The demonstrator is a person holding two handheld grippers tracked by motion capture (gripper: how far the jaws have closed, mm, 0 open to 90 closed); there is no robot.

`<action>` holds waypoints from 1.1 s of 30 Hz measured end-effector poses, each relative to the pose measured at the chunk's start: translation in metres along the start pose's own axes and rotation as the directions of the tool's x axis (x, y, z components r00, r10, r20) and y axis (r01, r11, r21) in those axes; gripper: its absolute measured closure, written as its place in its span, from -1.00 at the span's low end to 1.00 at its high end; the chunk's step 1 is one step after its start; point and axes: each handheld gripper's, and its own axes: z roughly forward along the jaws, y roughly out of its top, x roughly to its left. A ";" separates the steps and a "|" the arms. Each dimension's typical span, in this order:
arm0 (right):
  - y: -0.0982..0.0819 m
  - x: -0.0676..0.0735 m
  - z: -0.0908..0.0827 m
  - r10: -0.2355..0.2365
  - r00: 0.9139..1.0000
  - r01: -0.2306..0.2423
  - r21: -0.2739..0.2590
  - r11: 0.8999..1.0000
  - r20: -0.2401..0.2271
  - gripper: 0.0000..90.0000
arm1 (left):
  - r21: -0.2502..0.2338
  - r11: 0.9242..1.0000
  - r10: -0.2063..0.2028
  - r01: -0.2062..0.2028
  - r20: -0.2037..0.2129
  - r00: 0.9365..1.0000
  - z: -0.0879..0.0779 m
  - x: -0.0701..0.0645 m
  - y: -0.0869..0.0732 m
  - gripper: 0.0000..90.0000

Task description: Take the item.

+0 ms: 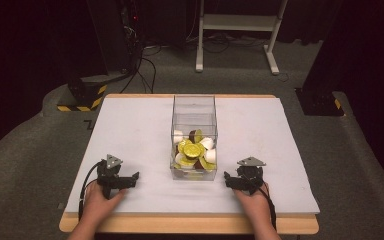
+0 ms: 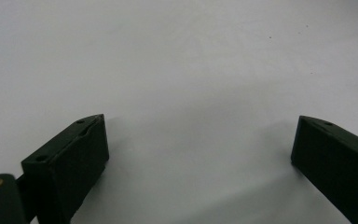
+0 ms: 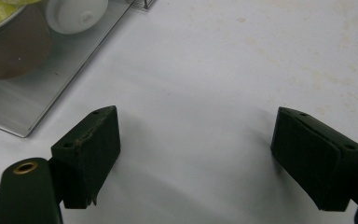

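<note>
Box (image 1: 194, 115) of capsules (image 1: 194, 150), clear, long axis toward twelve o'clock; our left gripper (image 1: 124, 181) and right gripper (image 1: 234, 181) flank it, wide open, empty, on bare mat (image 1: 130, 130).

No text, number or brand can be read. The gold lids (image 1: 190, 149) in the clear box (image 1: 194, 107) carry some print, but it is too small to read.

My right gripper (image 3: 193, 154) has its jaws spread wide over the bare white worktop (image 3: 223, 70), nothing between them. Top left I see a clear box (image 3: 42, 88) corner with a white capsule (image 3: 77, 14) and a brown one (image 3: 14, 49) inside.
</note>
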 end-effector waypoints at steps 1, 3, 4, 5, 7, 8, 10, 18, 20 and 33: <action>0.000 0.000 0.000 0.000 1.000 0.000 0.000 1.000 0.000 -0.65 | 0.000 1.000 0.000 0.000 0.000 1.000 0.000 0.000 0.000 -0.91; 0.000 0.000 0.000 0.000 1.000 0.000 0.000 1.000 0.000 -0.65 | 0.000 1.000 0.000 0.000 0.000 1.000 0.000 0.000 0.000 -0.91; 0.000 0.000 0.000 0.000 1.000 0.000 -0.001 1.000 0.000 -0.65 | 0.000 1.000 0.001 -0.001 0.000 1.000 0.000 0.000 0.000 -0.91; 0.000 0.000 0.000 0.000 1.000 0.000 0.000 1.000 0.001 -0.65 | 0.000 1.000 0.000 0.000 0.000 1.000 0.000 0.000 0.000 -0.91; 0.000 0.000 0.000 -0.002 1.000 0.002 0.000 1.000 0.003 -0.65 | 0.000 1.000 0.000 0.000 0.000 1.000 0.000 0.000 0.000 -0.91; 0.000 0.000 0.000 -0.001 1.000 0.001 0.000 1.000 0.003 -0.65 | 0.000 1.000 0.001 -0.001 0.000 1.000 0.000 0.000 0.000 -0.91; 0.000 0.000 0.000 -0.001 1.000 0.001 0.001 1.000 0.004 -0.65 | 0.000 1.000 0.001 -0.001 0.000 1.000 0.000 0.000 0.000 -0.91; 0.001 0.001 -0.003 -0.021 1.000 0.021 -0.006 1.000 -0.004 -0.61 | 0.000 1.000 0.000 0.000 0.000 1.000 0.000 0.000 0.000 -0.91; 0.001 0.001 -0.003 -0.021 1.000 0.020 -0.004 1.000 -0.010 -0.59 | -0.001 1.000 0.000 0.000 0.000 1.000 0.000 0.000 0.000 -0.91; 0.007 0.002 -0.016 -0.030 0.999 0.027 -0.069 0.997 -0.033 -0.69 | 0.002 1.000 0.002 -0.002 0.001 1.000 0.000 0.000 0.000 -0.91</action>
